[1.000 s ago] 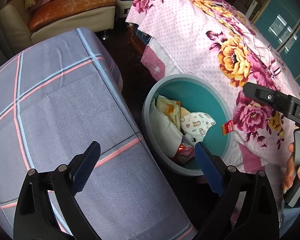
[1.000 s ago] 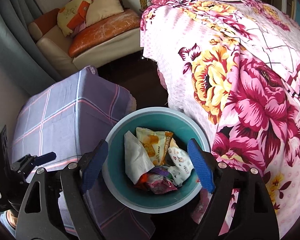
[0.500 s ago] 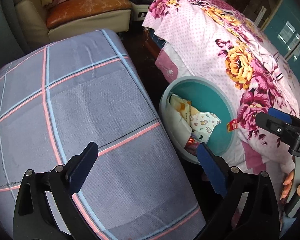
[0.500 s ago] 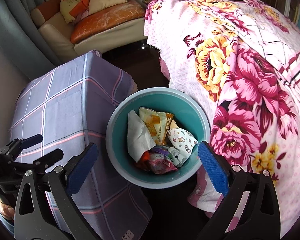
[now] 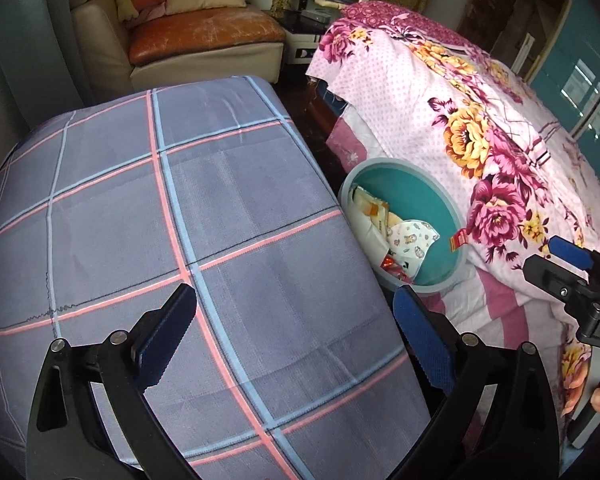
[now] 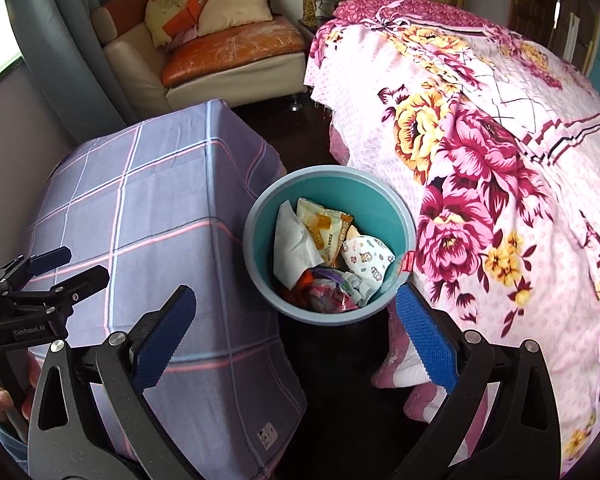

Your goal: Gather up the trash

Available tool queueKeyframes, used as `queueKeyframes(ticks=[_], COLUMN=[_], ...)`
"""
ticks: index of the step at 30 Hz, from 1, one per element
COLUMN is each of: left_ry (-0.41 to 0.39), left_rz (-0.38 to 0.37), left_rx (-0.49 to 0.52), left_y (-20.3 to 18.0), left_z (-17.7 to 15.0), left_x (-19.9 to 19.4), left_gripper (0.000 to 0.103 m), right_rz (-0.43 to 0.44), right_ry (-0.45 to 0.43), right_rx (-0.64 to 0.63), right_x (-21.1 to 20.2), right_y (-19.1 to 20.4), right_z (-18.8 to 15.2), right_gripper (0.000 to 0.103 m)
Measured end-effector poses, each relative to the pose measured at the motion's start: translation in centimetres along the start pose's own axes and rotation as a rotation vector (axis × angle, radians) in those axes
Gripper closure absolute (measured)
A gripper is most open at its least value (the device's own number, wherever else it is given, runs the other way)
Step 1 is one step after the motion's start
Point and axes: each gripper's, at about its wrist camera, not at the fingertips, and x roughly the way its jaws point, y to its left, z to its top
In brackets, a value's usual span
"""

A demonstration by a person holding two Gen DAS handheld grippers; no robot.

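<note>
A teal bin (image 6: 260, 216) stands on the dark floor between a table under a grey plaid cloth (image 6: 148, 208) and a bed. It holds several wrappers, a white tissue (image 6: 290, 240) and a printed face mask (image 6: 370, 258). The bin also shows in the left wrist view (image 5: 440, 200). My right gripper (image 6: 294, 334) is open and empty, above and in front of the bin. My left gripper (image 5: 294, 334) is open and empty over the plaid cloth (image 5: 160, 220), left of the bin.
A bed with a pink floral cover (image 6: 480, 152) fills the right side, close against the bin. A cream sofa with an orange cushion (image 6: 228, 52) stands at the back. A strip of dark floor (image 6: 292, 128) runs between table and bed.
Both grippers have pulled back and up from the bin. The left one swung left over the plaid table. The bin looks smaller in both views. Both jaws stay open.
</note>
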Motion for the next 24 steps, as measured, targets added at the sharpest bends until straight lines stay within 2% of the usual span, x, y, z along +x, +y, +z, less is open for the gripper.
queueKeyframes(ticks=[9, 24], left_ry=[-0.052, -0.062], left_rz=[0.018, 0.025], left_rx=[-0.015, -0.031], left_y=[0.7, 1.5], left_z=[-2.4, -3.3], left_x=[-2.7, -2.6], left_gripper=[0.004, 0.004], right_rz=[-0.003, -0.013], right_ry=[-0.018, 0.0], right_rx=[-0.03, -0.044], right_x=[-1.2, 0.0], right_y=[1.5, 2.3], right_z=[-2.0, -3.2], right_gripper=[0.007, 0.007])
